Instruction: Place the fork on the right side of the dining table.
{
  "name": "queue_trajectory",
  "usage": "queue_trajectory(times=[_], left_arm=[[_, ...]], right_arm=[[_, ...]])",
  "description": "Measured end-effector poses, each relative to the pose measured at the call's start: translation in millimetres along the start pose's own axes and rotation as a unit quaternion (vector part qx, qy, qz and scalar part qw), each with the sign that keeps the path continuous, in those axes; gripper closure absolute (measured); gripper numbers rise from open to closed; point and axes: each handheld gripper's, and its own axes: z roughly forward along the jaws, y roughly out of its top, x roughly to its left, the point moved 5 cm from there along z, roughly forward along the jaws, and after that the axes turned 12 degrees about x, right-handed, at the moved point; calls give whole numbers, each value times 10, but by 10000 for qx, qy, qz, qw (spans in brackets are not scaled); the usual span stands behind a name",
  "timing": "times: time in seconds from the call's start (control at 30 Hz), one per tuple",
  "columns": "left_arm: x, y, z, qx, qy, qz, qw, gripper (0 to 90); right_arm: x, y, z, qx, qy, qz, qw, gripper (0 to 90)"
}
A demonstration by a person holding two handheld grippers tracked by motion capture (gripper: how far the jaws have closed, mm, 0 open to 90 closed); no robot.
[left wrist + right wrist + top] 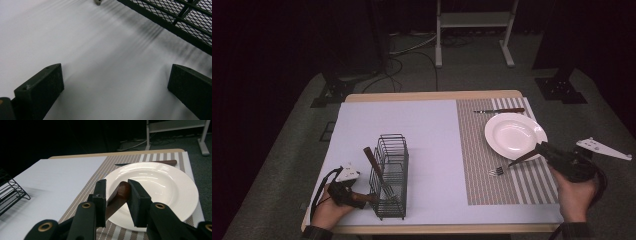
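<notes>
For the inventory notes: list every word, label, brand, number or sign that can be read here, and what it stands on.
None can be read.
The plate, the striped placemat, the wire rack and the white sheet carry no print.
The fork, the knife and the grey plate on the right gripper show no marking; anything finer would be too small to tell.

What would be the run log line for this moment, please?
right gripper: jaws around fork handle, tines on striped mat beside plate | left gripper: open, by wire rack
</notes>
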Motion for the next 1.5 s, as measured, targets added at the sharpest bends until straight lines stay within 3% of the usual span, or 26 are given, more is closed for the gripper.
queue_trajectory(times=[0.3, 0.63, 1.5], left_arm=[[-1, 2, 1, -12, 4, -1, 10000, 0], [0, 2, 1, -12, 5, 0, 10000, 0], [-1, 2, 1, -13, 5, -1, 10000, 0]], right_arm=[[-155, -131, -7, 101, -233, 132, 9996, 663], [-211, -209, 13, 267, -487, 27, 9985, 609], [-377, -393, 141, 827, -717, 234, 9937, 491]])
